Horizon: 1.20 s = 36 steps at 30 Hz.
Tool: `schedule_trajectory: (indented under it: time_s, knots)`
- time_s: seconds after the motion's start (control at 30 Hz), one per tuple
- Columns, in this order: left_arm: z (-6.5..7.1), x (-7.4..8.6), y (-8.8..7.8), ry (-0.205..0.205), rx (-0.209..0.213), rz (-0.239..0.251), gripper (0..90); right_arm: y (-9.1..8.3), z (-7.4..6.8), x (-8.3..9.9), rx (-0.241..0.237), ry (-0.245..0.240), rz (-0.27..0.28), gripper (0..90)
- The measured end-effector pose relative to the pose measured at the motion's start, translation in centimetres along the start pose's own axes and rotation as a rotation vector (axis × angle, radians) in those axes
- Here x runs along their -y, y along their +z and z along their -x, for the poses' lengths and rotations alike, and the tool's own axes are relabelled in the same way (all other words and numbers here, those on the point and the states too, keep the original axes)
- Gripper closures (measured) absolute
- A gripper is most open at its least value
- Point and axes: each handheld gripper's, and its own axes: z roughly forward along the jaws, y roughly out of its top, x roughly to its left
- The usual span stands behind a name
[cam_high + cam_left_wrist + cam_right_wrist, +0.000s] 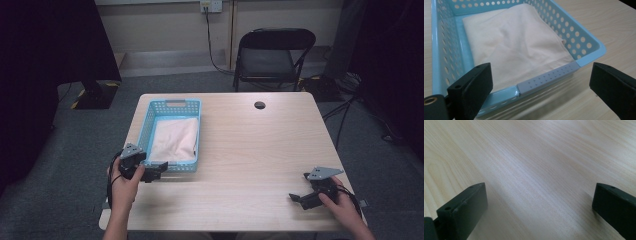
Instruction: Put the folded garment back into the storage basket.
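Meanwhile the left hand-held gripper (156, 171) gaped wide at the blue basket's (145, 122) near rim; folded cream cloth (175, 140) lay inside, at ten o'clock on the tabletop (260, 150). At four o'clock, the right hand-held gripper (299, 198) was likewise spread, gripping nothing.

**Blue basket with folded cloth at the left hand-held gripper**

We see a light blue plastic basket (148, 114) with perforated walls standing upright on the left part of the counter (250, 150), its long side running away from us. Its near rim carries a grey dotted grip strip (549, 77). Inside lies a pale cream cloth (175, 139), loosely folded and slightly creased, covering nearly the whole floor and rising toward the basket's right wall.
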Motion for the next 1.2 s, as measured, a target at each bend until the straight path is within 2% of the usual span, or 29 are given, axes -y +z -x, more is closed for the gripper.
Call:
schedule_trajectory:
  time_s: [0.8, 1.2]
  knots:
    - [-0.1, 1.1, -0.7, 0.001, -0.016, 0.021, 3.7, 0.0, 0.0, 0.0, 0.000, 0.000, 0.000, 0.0]
    - [-0.1, 1.5, -1.6, 0.030, -0.051, 0.024, 3.7, 0.0, 0.0, 0.0, 0.000, 0.000, 0.000, 0.0]
